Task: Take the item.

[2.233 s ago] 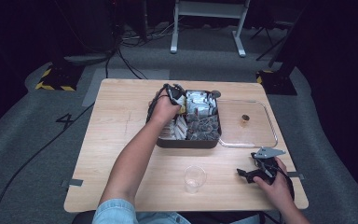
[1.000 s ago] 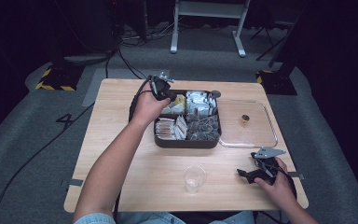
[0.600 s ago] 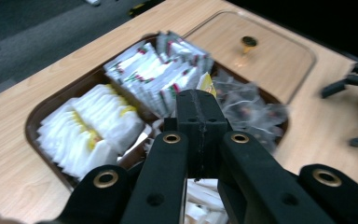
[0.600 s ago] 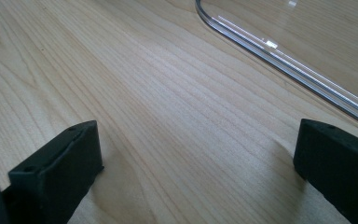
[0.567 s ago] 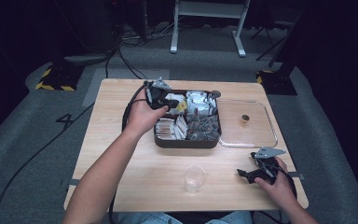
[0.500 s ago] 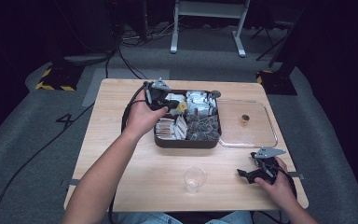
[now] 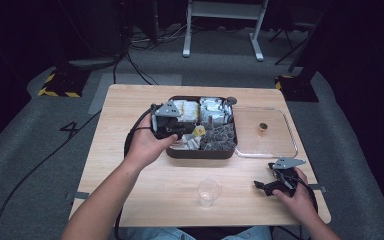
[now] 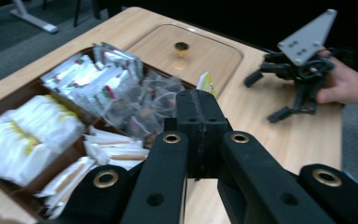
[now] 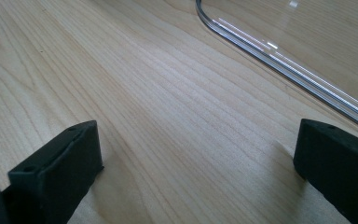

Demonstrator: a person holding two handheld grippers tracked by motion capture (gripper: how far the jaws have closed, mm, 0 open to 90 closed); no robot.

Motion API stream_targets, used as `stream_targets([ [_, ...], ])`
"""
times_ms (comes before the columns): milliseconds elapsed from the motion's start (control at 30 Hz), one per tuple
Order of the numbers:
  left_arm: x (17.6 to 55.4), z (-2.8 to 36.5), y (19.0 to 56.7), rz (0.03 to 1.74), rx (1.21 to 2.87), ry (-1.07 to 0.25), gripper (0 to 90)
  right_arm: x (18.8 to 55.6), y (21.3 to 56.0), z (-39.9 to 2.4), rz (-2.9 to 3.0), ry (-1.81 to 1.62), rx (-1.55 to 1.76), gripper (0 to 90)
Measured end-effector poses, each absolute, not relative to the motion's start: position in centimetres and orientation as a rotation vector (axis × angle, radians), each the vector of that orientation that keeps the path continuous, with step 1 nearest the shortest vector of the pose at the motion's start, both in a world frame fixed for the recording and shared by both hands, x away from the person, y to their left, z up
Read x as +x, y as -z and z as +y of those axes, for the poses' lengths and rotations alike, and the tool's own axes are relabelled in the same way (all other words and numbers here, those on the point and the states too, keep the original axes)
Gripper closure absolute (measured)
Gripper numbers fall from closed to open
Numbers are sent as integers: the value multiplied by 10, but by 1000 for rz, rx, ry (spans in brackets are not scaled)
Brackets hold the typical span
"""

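Left to right. I am holding my left gripper (image 7: 189, 132) over the near-left part of the tray (image 7: 200, 154), its jaws pressed together on a yellow sachet (image 7: 198, 131). In the left gripper view the sachet's yellow edge (image 8: 206, 84) is peeking out beyond the closed jaws (image 8: 196, 100). A couple of seconds ago this gripper was reaching deeper among the packets. It is now drawing back toward me with the sachet lifted clear of them, so I judge the pick to be done and a carry to be starting. The tray is sitting mid-bench, its compartments packed with white, foil and dark packets. Nearer to me an empty clear cup (image 7: 208, 191) is standing upright, well apart from the tray; it is probably the sachet's destination. The tray's clear lid (image 7: 276, 144) is lying flat just to the right of the tray, knob (image 7: 262, 128) up. My right gripper (image 7: 266, 186) is resting on the bench (image 7: 130, 100) near its right corner, unmoved, jaws wide apart (image 9: 196, 154) and holding nothing.
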State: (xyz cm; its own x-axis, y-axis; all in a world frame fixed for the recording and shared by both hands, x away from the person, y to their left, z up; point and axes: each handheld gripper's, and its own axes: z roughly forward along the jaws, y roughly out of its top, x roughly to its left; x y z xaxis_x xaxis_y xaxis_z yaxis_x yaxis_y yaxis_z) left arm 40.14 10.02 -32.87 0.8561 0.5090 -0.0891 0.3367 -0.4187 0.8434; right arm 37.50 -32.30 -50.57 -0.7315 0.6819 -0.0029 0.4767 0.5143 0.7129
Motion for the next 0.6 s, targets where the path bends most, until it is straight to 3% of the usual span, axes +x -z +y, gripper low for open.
stream_targets([
  [600,358,85,350,504,2033,-160,900,375,506,-323,2476,-1036,972,9],
])
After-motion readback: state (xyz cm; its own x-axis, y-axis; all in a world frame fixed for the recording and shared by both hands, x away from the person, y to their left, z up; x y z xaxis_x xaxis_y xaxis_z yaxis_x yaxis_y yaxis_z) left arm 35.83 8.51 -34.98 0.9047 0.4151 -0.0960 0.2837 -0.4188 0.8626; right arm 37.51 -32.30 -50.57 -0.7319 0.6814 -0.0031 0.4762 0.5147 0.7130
